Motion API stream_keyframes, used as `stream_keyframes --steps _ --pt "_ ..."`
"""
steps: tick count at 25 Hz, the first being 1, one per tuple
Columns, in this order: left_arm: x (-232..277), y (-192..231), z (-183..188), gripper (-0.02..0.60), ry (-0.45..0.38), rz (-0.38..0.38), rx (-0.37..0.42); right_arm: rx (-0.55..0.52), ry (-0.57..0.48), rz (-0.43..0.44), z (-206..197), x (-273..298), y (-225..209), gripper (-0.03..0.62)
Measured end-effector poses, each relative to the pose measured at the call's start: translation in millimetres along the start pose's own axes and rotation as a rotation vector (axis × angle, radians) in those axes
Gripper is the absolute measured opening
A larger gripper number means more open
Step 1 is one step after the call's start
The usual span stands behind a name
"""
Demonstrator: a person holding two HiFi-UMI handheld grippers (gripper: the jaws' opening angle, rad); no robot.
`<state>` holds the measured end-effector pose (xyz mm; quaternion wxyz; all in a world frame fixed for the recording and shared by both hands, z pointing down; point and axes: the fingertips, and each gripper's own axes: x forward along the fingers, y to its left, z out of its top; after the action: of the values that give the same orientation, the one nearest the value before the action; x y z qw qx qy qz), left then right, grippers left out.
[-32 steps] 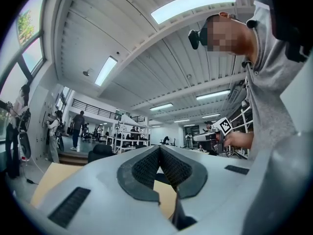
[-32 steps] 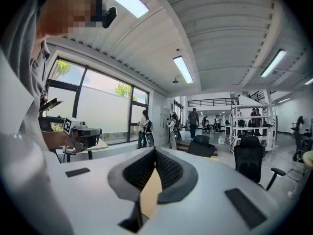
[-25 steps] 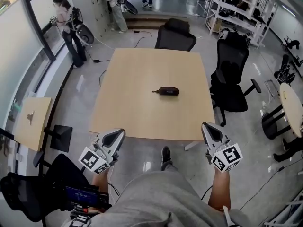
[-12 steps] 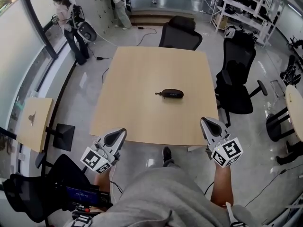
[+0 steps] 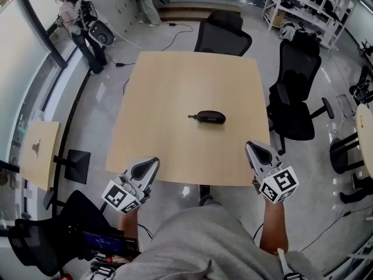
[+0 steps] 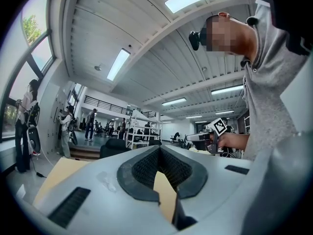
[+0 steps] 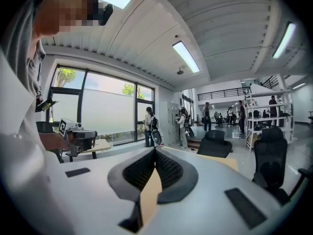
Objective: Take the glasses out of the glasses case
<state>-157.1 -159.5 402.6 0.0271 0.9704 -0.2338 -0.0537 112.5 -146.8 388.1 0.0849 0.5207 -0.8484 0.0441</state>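
A dark, closed glasses case (image 5: 210, 118) lies near the middle of the light wooden table (image 5: 175, 86), with a small tab sticking out at its left end. My left gripper (image 5: 148, 164) hovers at the table's near edge on the left, and my right gripper (image 5: 258, 148) at the near edge on the right. Both are well short of the case. In the left gripper view the jaws of the left gripper (image 6: 159, 149) meet at the tip with nothing between them. The right gripper (image 7: 155, 151) shows the same in its own view. The glasses themselves are not visible.
One black office chair (image 5: 223, 35) stands at the table's far side and another (image 5: 297, 92) at its right. A small wooden side table (image 5: 39, 153) is at the left, a black chair (image 5: 35, 247) by my left leg. People (image 5: 73, 16) stand far back left.
I have stepped closer to the table. Both grippers moved forward from in front of the table to over its near edge. The case has stayed where it was.
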Motion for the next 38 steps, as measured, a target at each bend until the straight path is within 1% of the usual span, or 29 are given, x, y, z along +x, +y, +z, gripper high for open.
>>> stream_keyframes --steps 14,18,21,23,27,38 --pt "83 59 -39 0.006 0.046 0.020 -0.063 0.062 0.046 0.067 -23 87 -71 0.008" --pt "122 71 -53 0.006 0.067 0.016 -0.081 0.083 0.070 0.095 -31 104 -101 0.008" --pt "156 82 -67 0.006 0.108 0.033 -0.109 0.114 0.105 0.130 -39 121 -129 0.008" --pt "174 96 -78 0.005 0.128 0.027 -0.122 0.127 0.118 0.144 -48 139 -142 0.008" --pt "183 122 -103 0.006 0.160 0.016 -0.144 0.137 0.165 0.150 -68 173 -142 0.008" --pt "208 162 -156 0.006 0.223 0.027 -0.221 0.151 0.251 0.212 -106 237 -149 0.008"
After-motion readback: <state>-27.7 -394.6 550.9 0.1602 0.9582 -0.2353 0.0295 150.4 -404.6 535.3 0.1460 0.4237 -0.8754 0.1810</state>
